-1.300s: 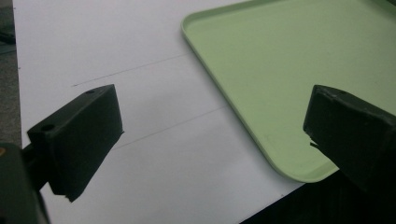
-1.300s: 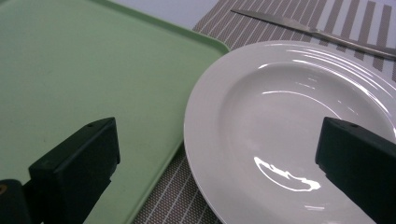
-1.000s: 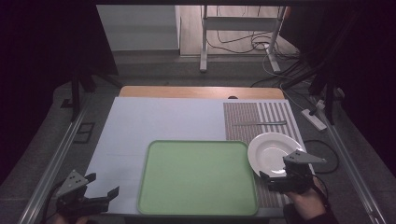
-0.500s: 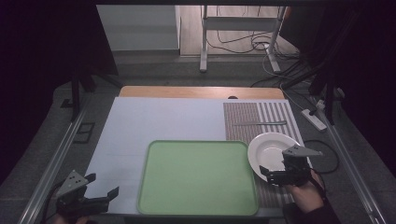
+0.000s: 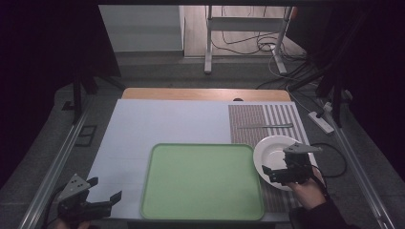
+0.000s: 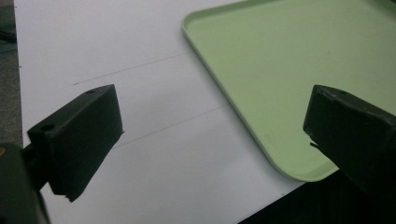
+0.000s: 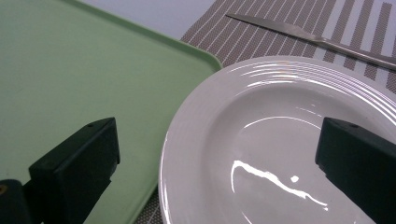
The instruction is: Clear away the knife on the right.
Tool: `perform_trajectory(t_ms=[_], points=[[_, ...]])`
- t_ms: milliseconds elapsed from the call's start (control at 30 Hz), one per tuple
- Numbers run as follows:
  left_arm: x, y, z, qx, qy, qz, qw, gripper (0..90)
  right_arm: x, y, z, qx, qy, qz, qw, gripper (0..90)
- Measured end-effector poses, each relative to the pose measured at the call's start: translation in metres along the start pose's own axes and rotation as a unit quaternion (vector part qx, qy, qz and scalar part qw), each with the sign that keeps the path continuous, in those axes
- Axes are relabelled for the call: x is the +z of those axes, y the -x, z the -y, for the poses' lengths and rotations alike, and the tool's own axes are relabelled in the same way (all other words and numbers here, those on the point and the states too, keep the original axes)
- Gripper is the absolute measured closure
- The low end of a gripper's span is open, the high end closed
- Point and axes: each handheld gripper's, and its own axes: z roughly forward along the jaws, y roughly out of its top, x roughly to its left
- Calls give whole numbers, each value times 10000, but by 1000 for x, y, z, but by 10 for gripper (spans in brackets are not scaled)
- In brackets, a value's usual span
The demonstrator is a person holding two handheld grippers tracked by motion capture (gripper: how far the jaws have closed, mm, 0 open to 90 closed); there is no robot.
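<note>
The right gripper (image 5: 276, 172) hovers over the near-left rim of the white plate (image 5: 274, 150), jaws wide apart and gripping nothing. The plate rests on the striped mat (image 5: 248, 125), just beside the right edge of the green tray (image 5: 200, 180), with a knife (image 5: 265, 126) lying at the plate's 12 o'clock. The left gripper (image 5: 106, 200) idles at the tray's 8 o'clock over the white sheet (image 6: 154, 154), jaws likewise apart. Judged step: seizing the plate rim. Recommended: lower one jaw inside the rim and one outside at its 8 o'clock edge, close squarely, and lift level to avoid slippage on the glazed surface.
</note>
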Motion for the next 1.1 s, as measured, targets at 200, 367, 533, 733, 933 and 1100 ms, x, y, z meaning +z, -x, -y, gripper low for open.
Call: perform_trajectory(t_ms=[200,367,533,733,933,1100], points=[[0,0,0,-2,2,7,10000,43,10,2,-4,-10,-143,60,9999,7],[0,0,0,-4,0,9,10000,44,19,4,-9,26,-250,98,9996,6],[0,0,0,-6,-2,10,10000,44,29,11,-17,80,-289,207,9993,5],[0,-1,0,-9,-2,10,10000,44,39,18,-23,75,-343,342,9988,0],[0,-1,0,-7,0,11,10000,44,51,28,-30,160,-402,422,9982,0],[0,0,0,-5,-2,9,10000,44,57,34,-34,161,-375,495,9979,0]])
